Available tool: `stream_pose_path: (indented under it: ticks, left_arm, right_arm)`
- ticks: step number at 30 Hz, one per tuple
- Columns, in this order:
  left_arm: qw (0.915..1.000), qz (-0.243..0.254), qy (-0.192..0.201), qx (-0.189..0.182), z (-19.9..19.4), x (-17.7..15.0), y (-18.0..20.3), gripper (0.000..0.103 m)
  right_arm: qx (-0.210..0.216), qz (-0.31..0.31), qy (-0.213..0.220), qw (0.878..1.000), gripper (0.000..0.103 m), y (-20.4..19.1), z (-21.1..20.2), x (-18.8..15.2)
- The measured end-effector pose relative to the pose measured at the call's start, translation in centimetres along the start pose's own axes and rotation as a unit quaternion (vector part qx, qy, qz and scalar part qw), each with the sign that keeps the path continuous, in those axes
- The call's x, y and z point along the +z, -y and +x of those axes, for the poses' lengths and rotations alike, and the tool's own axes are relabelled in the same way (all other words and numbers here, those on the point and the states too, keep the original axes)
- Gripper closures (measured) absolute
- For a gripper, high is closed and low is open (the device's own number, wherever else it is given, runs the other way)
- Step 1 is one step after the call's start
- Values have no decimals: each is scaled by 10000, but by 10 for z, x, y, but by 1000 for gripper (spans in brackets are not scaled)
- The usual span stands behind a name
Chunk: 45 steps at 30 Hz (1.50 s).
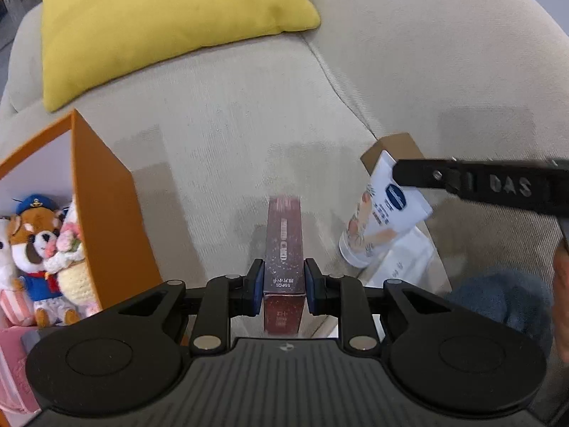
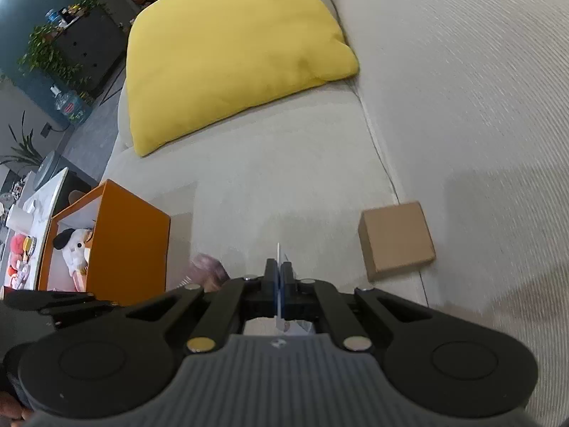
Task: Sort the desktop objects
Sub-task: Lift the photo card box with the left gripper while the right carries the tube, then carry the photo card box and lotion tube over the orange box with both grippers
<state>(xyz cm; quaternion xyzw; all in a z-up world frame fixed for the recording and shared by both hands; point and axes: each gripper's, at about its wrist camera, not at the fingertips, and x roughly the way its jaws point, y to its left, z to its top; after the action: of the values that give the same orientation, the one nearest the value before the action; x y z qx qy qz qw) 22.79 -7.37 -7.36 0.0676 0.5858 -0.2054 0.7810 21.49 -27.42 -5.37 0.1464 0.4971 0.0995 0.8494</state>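
Note:
My left gripper (image 1: 283, 281) is shut on a dark red box (image 1: 284, 235) and holds it above the beige sofa seat (image 1: 220, 135). My right gripper (image 2: 279, 272) is shut on the flat crimped end of a white cream tube (image 1: 380, 213); only the tube's thin edge (image 2: 278, 256) shows between its jaws. In the left wrist view the tube hangs from the right gripper's black finger (image 1: 462, 183), to the right of the red box. An orange box (image 1: 103, 220) with plush toys (image 1: 35, 245) inside stands at the left; it also shows in the right wrist view (image 2: 128, 245).
A yellow cushion (image 1: 160, 25) lies at the back of the sofa. A small brown cardboard box (image 2: 396, 240) sits by the backrest seam. A white plastic bag (image 1: 409, 263) lies under the tube. A pink item (image 1: 14, 366) sits beside the orange box.

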Motion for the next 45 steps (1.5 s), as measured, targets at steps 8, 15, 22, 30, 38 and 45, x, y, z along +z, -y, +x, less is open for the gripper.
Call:
stream_pose_path:
  ticks: [8, 15, 22, 30, 38, 45]
  left_arm:
    - [9998, 152, 72, 89, 8, 3, 5, 76]
    - [9994, 190, 267, 139, 20, 29, 16, 76]
    - [9992, 171, 373, 28, 33, 46, 17, 76]
    - [9989, 184, 435, -70, 29, 46, 15, 66]
    - [9973, 450, 570, 42, 15, 28, 15, 48]
    - [9973, 528, 502, 110, 29, 21, 17, 64]
  right_arm:
    - [-22, 8, -148, 9999, 94, 11, 5, -19]
    - [16, 59, 12, 10000, 95, 10, 4, -23]
    - [46, 139, 228, 9996, 96, 12, 12, -7]
    - [62, 143, 398, 9991, 93, 15, 17, -2]
    - [-9, 208, 416, 9989, 90, 16, 27, -6]
    - [18, 251, 402, 9989, 90, 15, 34, -10]
